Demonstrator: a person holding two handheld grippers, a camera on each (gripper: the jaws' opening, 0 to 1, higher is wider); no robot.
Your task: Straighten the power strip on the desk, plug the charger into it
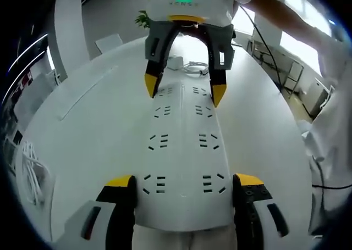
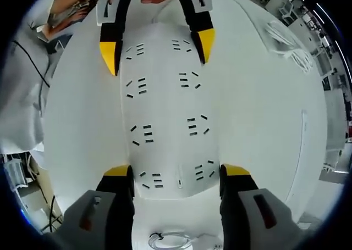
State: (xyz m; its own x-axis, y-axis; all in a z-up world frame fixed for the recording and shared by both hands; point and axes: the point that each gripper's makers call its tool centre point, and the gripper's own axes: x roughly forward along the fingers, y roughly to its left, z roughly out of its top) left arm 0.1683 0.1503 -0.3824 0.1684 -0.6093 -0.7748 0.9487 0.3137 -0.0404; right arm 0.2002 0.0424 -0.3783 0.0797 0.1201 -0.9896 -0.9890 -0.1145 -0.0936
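Across the white desk [image 1: 82,112] the power strip [image 1: 184,151] is laid lengthwise, with one gripper set at each of its short ends. The left gripper [image 1: 184,187] is spread wide around the near end as seen in the left gripper view, its yellow-tipped jaws standing just outside the strip's two long edges; whether the pads actually touch the plastic cannot be told. The right gripper [image 2: 176,176] is spread just as wide around the opposite end, and it is also seen from the front at the far end in the left gripper view.

The step in hand is judged to be the straightening. It would be done well if both ends are pinched evenly on the side walls and the strip is turned flat on the surface rather than lifted, so that it is not twisted. The coiled white cable [image 2: 170,240] beside the right gripper's end should be given slack and not dragged.

A white charger-like block [image 1: 176,62] is seen beyond the strip, near the cable, though it is too small to be identified surely.

No brand or lettering on the strip can be read. A green light is seen on the right gripper's housing, with small writing beneath it that is too blurred to be made out.
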